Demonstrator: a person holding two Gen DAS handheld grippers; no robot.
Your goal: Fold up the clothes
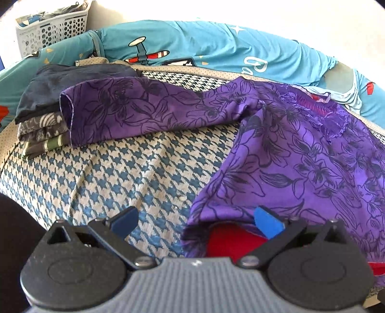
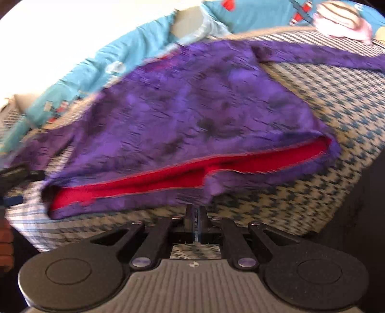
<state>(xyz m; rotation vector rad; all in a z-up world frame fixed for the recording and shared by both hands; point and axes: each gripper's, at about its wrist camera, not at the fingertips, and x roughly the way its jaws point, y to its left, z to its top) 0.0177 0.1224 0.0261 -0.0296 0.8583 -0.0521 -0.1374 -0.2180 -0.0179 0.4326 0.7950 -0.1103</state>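
Note:
A purple floral shirt (image 1: 300, 156) with a red lining (image 1: 231, 240) lies spread on the houndstooth bed cover (image 1: 120, 173). Its long sleeve (image 1: 144, 108) stretches left onto a pile of folded clothes. My left gripper (image 1: 196, 222) is open at the shirt's near hem corner. Its right blue pad (image 1: 267, 225) sits over the fabric edge and its left pad (image 1: 125, 220) over bare cover. In the blurred right wrist view the shirt (image 2: 204, 108) shows its red inside (image 2: 168, 178) along the hem. My right gripper (image 2: 196, 214) is shut on that hem, which hangs into the fingertips.
Folded clothes (image 1: 41, 125) are stacked at the far left of the bed. A teal airplane-print quilt (image 1: 204, 45) runs along the back, with a white laundry basket (image 1: 53, 26) behind it. A pink striped item (image 2: 341, 21) lies at the far right. The bed's edge drops off at right (image 2: 361, 192).

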